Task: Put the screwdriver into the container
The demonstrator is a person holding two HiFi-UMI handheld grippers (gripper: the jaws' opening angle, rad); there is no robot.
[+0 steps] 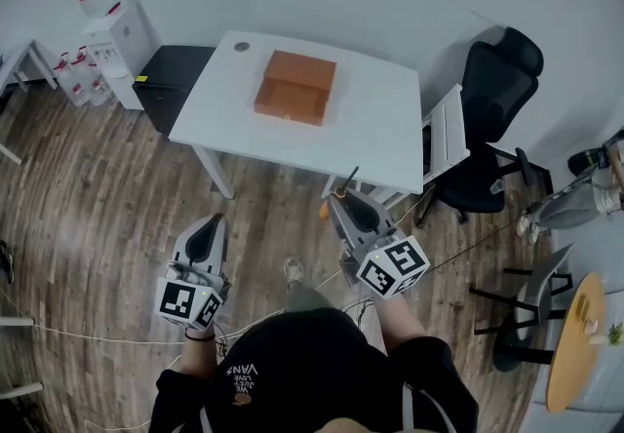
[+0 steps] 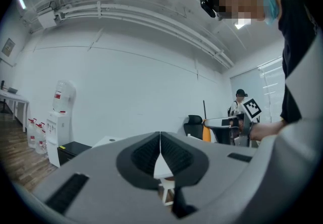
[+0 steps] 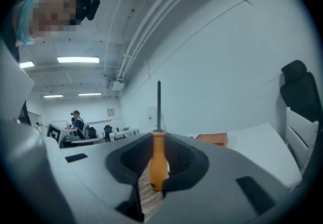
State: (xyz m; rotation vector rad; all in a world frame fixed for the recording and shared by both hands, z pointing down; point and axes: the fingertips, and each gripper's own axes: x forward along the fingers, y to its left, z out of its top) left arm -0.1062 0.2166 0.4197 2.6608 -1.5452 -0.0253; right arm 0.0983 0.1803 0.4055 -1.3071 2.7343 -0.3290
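My right gripper is shut on a screwdriver with an orange handle and a dark shaft that points forward past the jaw tips. In the head view the screwdriver pokes out just short of the white table's near edge. The container, an orange-brown open box, sits near the middle of the white table; it shows as a small orange shape in the right gripper view. My left gripper hangs over the wood floor left of the table, its jaws shut with nothing between them.
A black office chair and a white folding chair stand right of the table. A black cabinet and a water dispenser stand to its left. Cables run across the wood floor. A round wooden table is at the right edge.
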